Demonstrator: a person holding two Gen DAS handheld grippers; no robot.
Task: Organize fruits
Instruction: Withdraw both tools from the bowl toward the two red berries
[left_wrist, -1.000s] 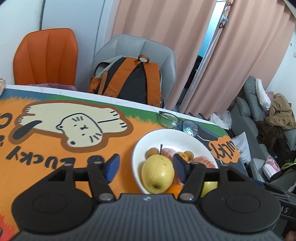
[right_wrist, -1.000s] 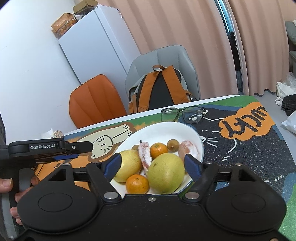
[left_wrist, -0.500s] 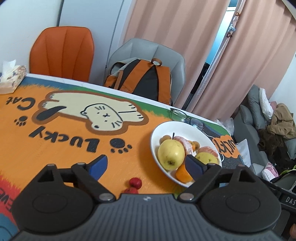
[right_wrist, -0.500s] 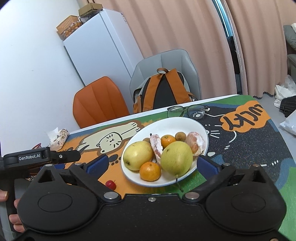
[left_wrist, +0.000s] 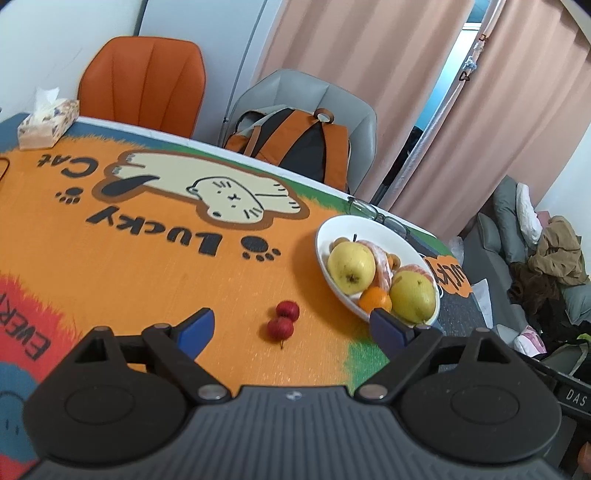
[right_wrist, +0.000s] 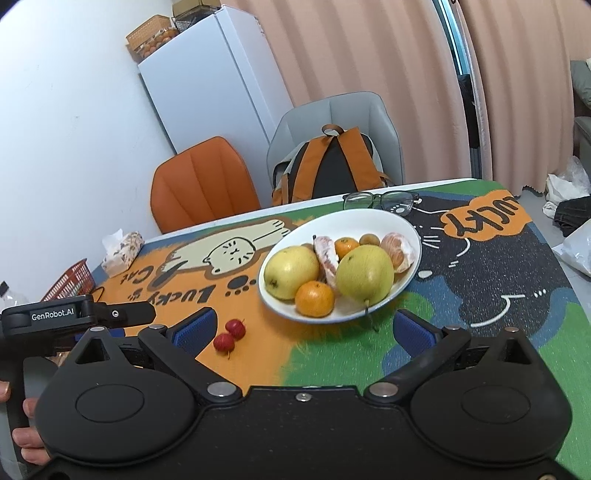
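A white bowl (right_wrist: 406, 225) (left_wrist: 325, 236) on the cartoon-cat table mat holds two yellow pears (right_wrist: 290, 271) (right_wrist: 365, 273), small oranges (right_wrist: 314, 299), peeled citrus pieces (right_wrist: 397, 247) and small brown fruits. Two small red fruits (left_wrist: 282, 321) (right_wrist: 229, 335) lie on the mat just left of the bowl. My left gripper (left_wrist: 291, 326) is open above the mat, with the red fruits in line between its blue pads. My right gripper (right_wrist: 303, 330) stands wide open in front of the bowl, holding nothing. At the left edge of the right wrist view the left gripper's black body (right_wrist: 74, 317) shows, with a person's fingers on its handle.
Glasses (right_wrist: 380, 199) lie behind the bowl. A tissue box (left_wrist: 48, 123) and a red basket (right_wrist: 70, 280) sit at the table's far left. An orange chair (right_wrist: 201, 184) and a grey chair with a backpack (right_wrist: 328, 166) stand behind the table, beside a white fridge (right_wrist: 214, 85).
Both grippers have drawn back from the bowl and opened wider. The pears they straddled stay in the bowl. The two red fruits have come into view on the mat.
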